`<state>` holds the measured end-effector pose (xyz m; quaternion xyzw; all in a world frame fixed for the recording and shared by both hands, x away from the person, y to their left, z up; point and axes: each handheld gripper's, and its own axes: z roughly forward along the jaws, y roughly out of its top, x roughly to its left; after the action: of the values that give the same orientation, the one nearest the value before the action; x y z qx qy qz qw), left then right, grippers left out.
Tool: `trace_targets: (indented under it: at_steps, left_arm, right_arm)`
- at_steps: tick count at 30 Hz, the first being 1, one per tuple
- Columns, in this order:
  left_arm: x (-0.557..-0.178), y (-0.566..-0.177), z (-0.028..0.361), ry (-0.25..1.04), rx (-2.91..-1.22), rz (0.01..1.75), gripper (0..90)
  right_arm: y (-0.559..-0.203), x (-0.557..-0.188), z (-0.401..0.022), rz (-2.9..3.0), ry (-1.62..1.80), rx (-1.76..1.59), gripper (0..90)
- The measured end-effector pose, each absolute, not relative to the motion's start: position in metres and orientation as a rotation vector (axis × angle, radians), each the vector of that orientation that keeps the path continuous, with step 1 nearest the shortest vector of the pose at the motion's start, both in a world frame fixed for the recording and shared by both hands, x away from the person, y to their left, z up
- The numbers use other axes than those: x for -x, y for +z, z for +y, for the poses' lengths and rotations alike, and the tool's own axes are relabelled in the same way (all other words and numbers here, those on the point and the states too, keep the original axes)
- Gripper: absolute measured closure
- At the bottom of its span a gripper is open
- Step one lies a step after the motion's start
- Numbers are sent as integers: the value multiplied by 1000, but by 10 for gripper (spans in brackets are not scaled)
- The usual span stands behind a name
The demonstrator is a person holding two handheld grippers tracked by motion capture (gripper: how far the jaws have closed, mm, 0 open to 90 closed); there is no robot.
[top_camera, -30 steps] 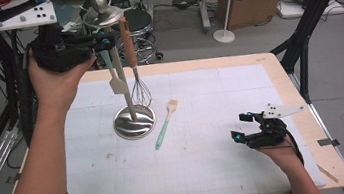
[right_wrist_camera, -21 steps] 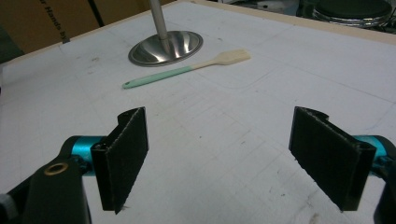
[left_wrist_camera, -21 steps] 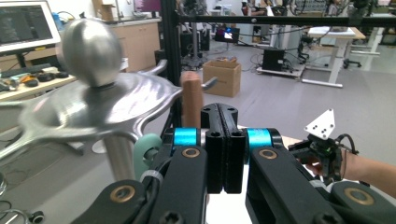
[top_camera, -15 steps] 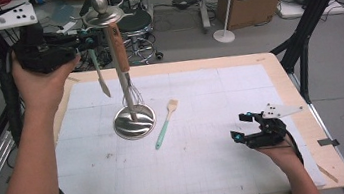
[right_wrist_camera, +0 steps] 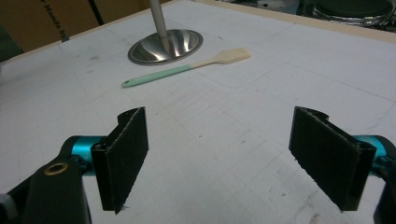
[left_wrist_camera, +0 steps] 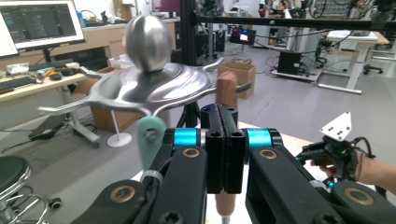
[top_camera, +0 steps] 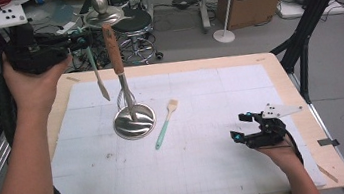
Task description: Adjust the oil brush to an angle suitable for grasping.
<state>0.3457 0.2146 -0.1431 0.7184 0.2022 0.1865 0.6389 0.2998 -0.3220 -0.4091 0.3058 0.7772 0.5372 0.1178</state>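
A utensil with a mint-green handle and a pale blade (top_camera: 96,71) hangs from the left tool (top_camera: 74,41), raised high above the far left part of the worktop (top_camera: 210,172), its blade pointing down and slightly tilted. In the left gripper view the green handle end (left_wrist_camera: 150,137) sits just beside the closed jaws, which stand pressed together; whether the pads themselves pinch it cannot be told from here.

Just beside it stands a steel utensil stand (top_camera: 134,121) with a round base on the worktop, an upright rod and a top disc with hooks and a ball knob (left_wrist_camera: 148,32). A whisk with a wooden handle (top_camera: 115,59) hangs from the stand, its wires down near the base.

To the right of the base a small spatula with a green handle and a pale head (top_camera: 166,124) lies flat on the white worktop surface.

Well apart, at the near right, the right tool (top_camera: 238,127) rests low over the worktop, its jaws standing wide apart with nothing between them.
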Motion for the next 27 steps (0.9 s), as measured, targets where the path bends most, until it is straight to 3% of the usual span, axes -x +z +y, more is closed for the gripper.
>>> trace_targets:
  at_steps: [27]
  left_arm:
    - [-339,-139,161,353,-1709,325,896]
  right_arm:
    - [-409,-299,-323,2276,1578,-892,196]
